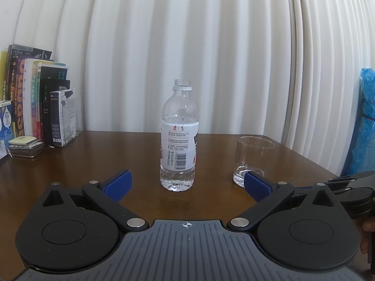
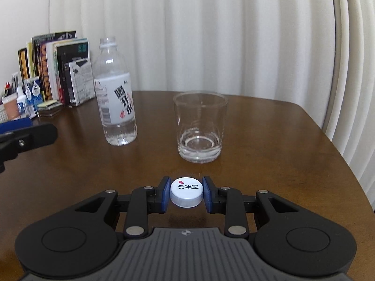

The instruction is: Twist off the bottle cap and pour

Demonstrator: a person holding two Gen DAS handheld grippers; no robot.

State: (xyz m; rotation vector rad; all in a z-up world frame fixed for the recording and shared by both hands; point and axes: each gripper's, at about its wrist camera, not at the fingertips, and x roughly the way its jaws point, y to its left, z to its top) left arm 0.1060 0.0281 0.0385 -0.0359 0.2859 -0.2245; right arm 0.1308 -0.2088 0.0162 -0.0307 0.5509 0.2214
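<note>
Two grippers | my right (image 2: 186, 193) pinches cap (image 2: 186, 191) | left (image 1: 187, 185) spread | bottle (image 1: 179, 140) light, thin-walled, slippery; I'd grip label band

gap: bottle (image 1: 178, 140) and glass (image 1: 254, 161) well apart | left edge: books (image 1: 35, 98) block | front: open table (image 2: 269, 164)

A dark brown wooden desk (image 1: 70, 161) with a rounded far corner stood against a wall of white pleated curtains (image 1: 211, 46) that filled the whole backdrop. At its left rear edge a row of upright books (image 1: 35, 93) leaned together, with small boxes (image 1: 62, 117) and a flat tin (image 1: 24, 149) before them. Something wrapped in blue plastic (image 1: 365, 121) stood at the right. Soft, even light showed faint reflections on the wood
</note>
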